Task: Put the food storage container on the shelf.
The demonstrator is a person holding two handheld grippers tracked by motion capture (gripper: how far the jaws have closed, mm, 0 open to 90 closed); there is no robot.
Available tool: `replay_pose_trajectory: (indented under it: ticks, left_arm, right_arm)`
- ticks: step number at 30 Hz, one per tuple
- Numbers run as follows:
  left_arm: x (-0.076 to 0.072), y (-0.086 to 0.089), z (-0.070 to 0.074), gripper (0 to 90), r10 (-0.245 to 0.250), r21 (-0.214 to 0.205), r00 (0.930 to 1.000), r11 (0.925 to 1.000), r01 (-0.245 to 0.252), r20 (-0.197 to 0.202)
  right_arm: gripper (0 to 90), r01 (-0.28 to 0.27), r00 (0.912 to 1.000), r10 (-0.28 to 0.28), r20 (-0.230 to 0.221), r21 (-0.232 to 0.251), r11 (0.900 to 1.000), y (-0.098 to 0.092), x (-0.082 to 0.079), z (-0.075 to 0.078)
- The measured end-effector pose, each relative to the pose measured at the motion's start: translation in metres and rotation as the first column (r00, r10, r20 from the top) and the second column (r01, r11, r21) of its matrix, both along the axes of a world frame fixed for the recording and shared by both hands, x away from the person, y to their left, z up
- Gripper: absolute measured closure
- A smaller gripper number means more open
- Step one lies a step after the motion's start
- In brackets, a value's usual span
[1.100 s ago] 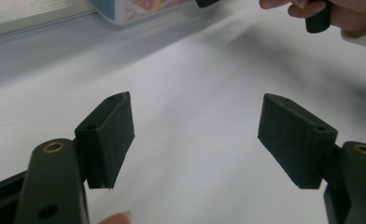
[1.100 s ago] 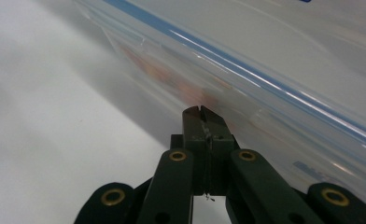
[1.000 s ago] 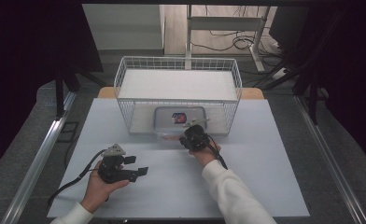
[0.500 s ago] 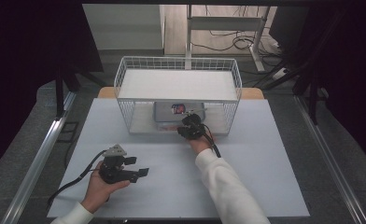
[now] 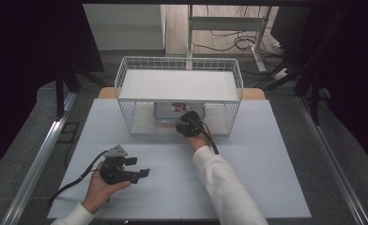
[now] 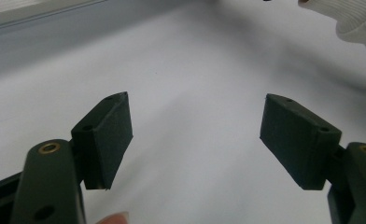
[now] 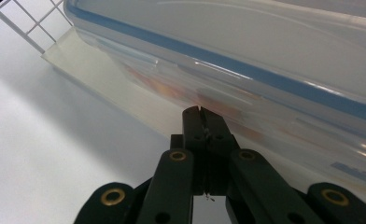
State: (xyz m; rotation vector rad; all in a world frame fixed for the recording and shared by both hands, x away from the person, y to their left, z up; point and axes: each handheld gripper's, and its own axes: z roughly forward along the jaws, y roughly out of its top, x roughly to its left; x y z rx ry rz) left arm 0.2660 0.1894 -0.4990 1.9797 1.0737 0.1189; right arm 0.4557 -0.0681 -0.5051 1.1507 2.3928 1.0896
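A clear plastic container (image 5: 167,111) with a blue seal and a red label sits on the table under the shelf of a white wire rack (image 5: 180,63). My right gripper (image 5: 181,127) reaches to the rack's open front, shut with nothing between its jaws. In the right gripper view the closed tips (image 7: 199,112) touch or nearly touch the container (image 7: 246,51) wall, below the blue seal. My left gripper (image 5: 139,167) rests low over the white table at the front left, open and empty. The left gripper view shows its pads (image 6: 110,135) wide apart over bare table.
The white table top (image 5: 276,154) spreads wide to the right and front. The rack stands at the table's far middle, its wire sides closing in the container's left and right. A cable trails from the left gripper toward the front-left edge. A white sleeve (image 6: 358,28) shows at the far right.
My right gripper has moved away from me toward the rack, and the container has slid farther back under the shelf. The left hand has stayed put.
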Motion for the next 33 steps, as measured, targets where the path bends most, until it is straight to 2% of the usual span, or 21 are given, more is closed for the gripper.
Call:
replay_pose_trajectory:
  ticks: [6, 7, 8, 9, 13, 15, 16, 18, 21, 22, 24, 26, 27, 28, 29, 33]
  left_arm:
    - [0.001, 0.001, 0.001, 25.1, 0.002, 0.0, 1.0, 1.0, -0.002, 0.005]
    - [0.0, 0.001, 0.001, 25.0, 0.001, -0.002, 1.0, 1.0, -0.001, 0.005]
    - [0.0, 0.001, 0.002, 25.0, 0.005, -0.007, 1.0, 1.0, -0.005, 0.004]
    - [-0.001, 0.002, 0.002, 24.9, 0.007, -0.009, 1.0, 0.9999, -0.007, 0.006]
    - [-0.003, 0.002, 0.003, 24.8, 0.007, 0.002, 0.9999, 1.0, -0.007, 0.012]
    - [-0.005, 0.003, 0.003, 24.7, 0.007, 0.016, 0.9998, 0.9999, -0.007, 0.019]
    - [-0.005, 0.003, 0.003, 24.6, 0.007, 0.016, 0.9998, 0.9999, -0.007, 0.019]
    - [-0.006, 0.002, 0.002, 24.6, 0.012, 0.02, 0.9998, 0.9997, -0.013, 0.016]
    - [-0.006, 0.002, 0.002, 24.5, 0.018, 0.01, 0.9998, 0.9998, -0.018, 0.011]
    - [-0.005, 0.002, 0.003, 24.5, 0.019, 0.009, 0.9998, 0.9998, -0.02, 0.011]
    - [-0.006, 0.002, 0.002, 24.5, 0.023, 0.019, 0.9996, 0.9995, -0.024, 0.016]
    - [-0.007, 0.002, 0.002, 24.2, 0.026, 0.034, 0.9995, 0.9991, -0.027, 0.02]
    - [-0.008, 0.002, 0.001, 24.2, 0.028, 0.039, 0.9993, 0.9988, -0.029, 0.024]
    - [-0.009, 0.002, 0.002, 24.2, 0.026, 0.043, 0.9993, 0.9987, -0.027, 0.026]
    - [-0.01, 0.001, 0.002, 24.1, 0.025, 0.042, 0.9993, 0.9988, -0.026, 0.028]
    - [-0.012, 0.003, 0.004, 24.1, 0.032, 0.048, 0.9986, 0.9983, -0.034, 0.043]
  right_arm:
    - [89.0, -0.01, 0.9999, 0.01, -0.014, 0.017, 0.9998, -0.001, -0.008, 0.006]
    - [89.0, -0.022, 0.9997, 0.022, 0.008, 0.011, 0.9997, -0.003, -0.01, 0.007]
    - [89.0, -0.023, 0.9997, 0.023, -0.003, 0.015, 0.9996, -0.004, -0.015, 0.009]
    - [89.0, -0.013, 0.997, 0.015, -0.076, 0.022, 0.9997, -0.006, -0.03, 0.014]
    - [89.0, -0.059, 0.9963, 0.059, -0.062, 0.006, 0.9983, -0.015, -0.046, 0.02]
    - [88.9, -0.104, 0.9942, 0.103, -0.031, -0.012, 0.9945, -0.034, -0.068, 0.026]
    - [88.9, -0.104, 0.9942, 0.103, -0.031, -0.012, 0.9945, -0.034, -0.068, 0.026]
    - [88.9, -0.117, 0.9927, 0.117, -0.028, 0.003, 0.9931, -0.052, -0.086, 0.031]
    - [88.9, -0.123, 0.9921, 0.124, -0.023, 0.025, 0.9921, -0.077, -0.106, 0.034]
    - [88.9, -0.123, 0.9923, 0.123, -0.013, 0.03, 0.992, -0.096, -0.119, 0.035]
    - [88.9, -0.12, 0.9927, 0.12, -0.013, 0.031, 0.9923, -0.103, -0.124, 0.036]
    - [88.8, -0.114, 0.9934, 0.114, 0.005, 0.032, 0.9929, -0.125, -0.14, 0.036]
    - [88.6, -0.103, 0.9946, 0.103, -0.006, 0.041, 0.9939, -0.14, -0.15, 0.034]
    - [88.6, -0.103, 0.9946, 0.103, -0.006, 0.041, 0.9939, -0.14, -0.15, 0.034]
    - [87.8, -0.089, 0.9958, 0.09, -0.018, 0.042, 0.9951, -0.154, -0.161, 0.032]
    - [82.0, -0.08, 0.9961, 0.082, -0.033, 0.046, 0.9957, -0.168, -0.172, 0.028]
